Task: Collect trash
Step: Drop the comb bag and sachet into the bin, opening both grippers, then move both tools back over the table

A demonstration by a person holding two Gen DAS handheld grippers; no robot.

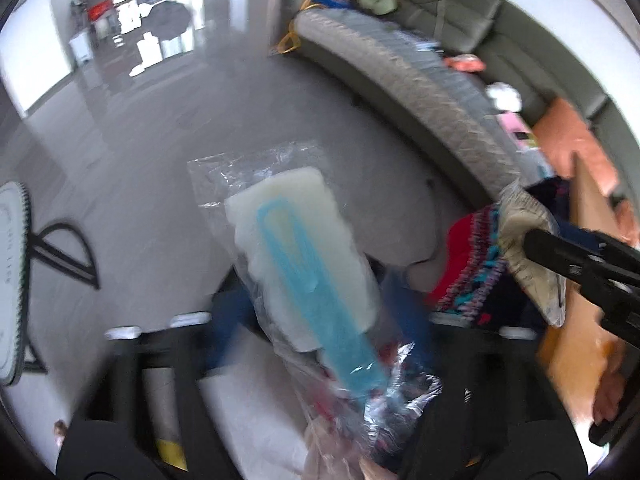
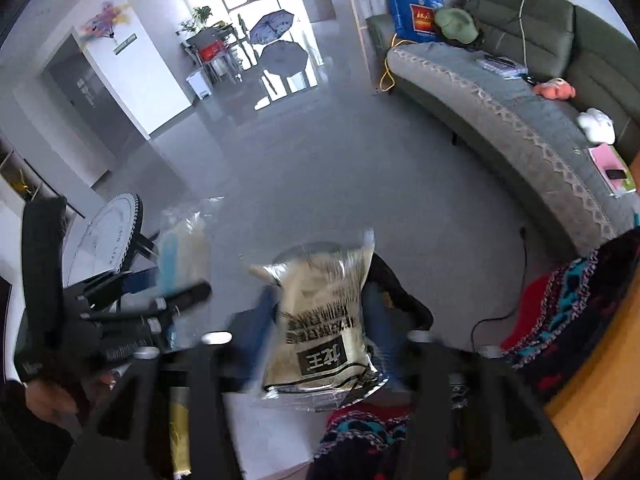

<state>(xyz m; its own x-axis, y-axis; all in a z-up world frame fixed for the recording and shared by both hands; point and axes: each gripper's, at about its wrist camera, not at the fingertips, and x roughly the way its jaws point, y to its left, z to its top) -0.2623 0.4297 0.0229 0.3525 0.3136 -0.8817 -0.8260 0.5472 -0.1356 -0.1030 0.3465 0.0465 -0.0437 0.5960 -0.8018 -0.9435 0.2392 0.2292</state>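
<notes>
Centrally, cream packet (image 2: pixel 324 320) printed "农王", blue-striped clear wrapper (image 1: pixel 304 264) nearby

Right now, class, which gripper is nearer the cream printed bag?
Right. The cream printed bag sits inside the open right gripper; the left gripper is off beside it, around a blue-striped wrapper.

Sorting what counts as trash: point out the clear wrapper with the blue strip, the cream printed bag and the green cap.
clear wrapper (image 1: pixel 304 248), left wrist view, blue strip
cream bag (image 2: pixel 324 320), right wrist view, printed front
green cap (image 2: pixel 456 24), right wrist view, crown
</notes>
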